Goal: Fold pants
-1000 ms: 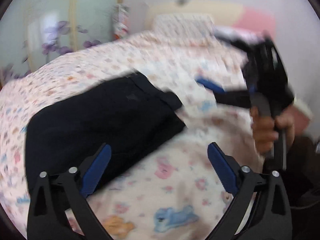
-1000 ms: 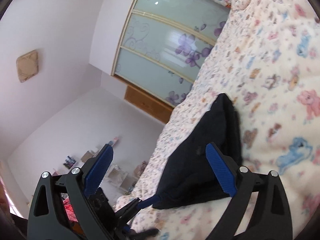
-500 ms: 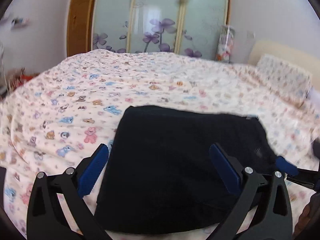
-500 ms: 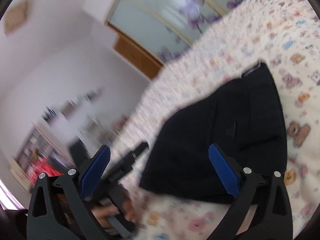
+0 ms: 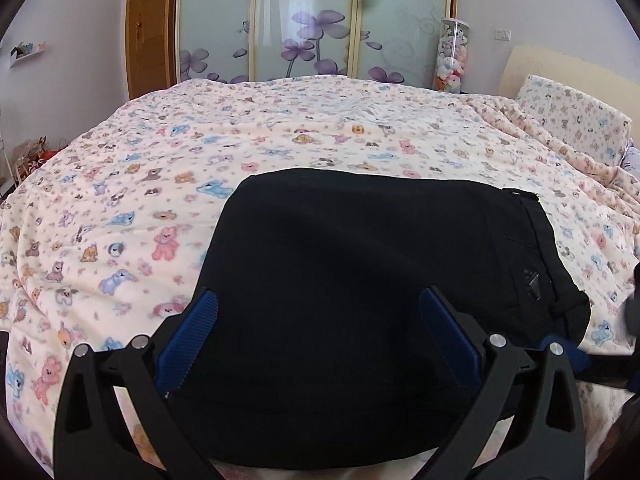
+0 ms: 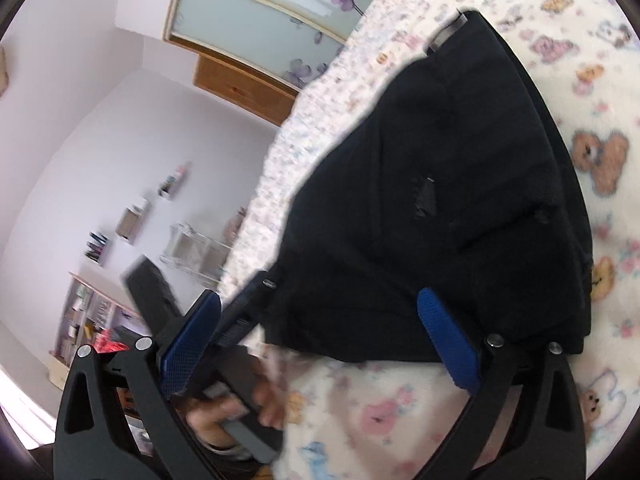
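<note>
Black pants, folded into a compact soft rectangle, waistband to the right, flat near the front edge of the bed, apparently finished. Dark matte fabric against a fleecy cream cover printed with bears. Left tongs spread apart above the bundle, gripping nothing; right tongs likewise apart, empty, hovering beside it.

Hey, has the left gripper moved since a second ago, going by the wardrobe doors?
Yes. The left gripper has swung to face the wardrobe doors squarely, jaws open over the black pants.
</note>
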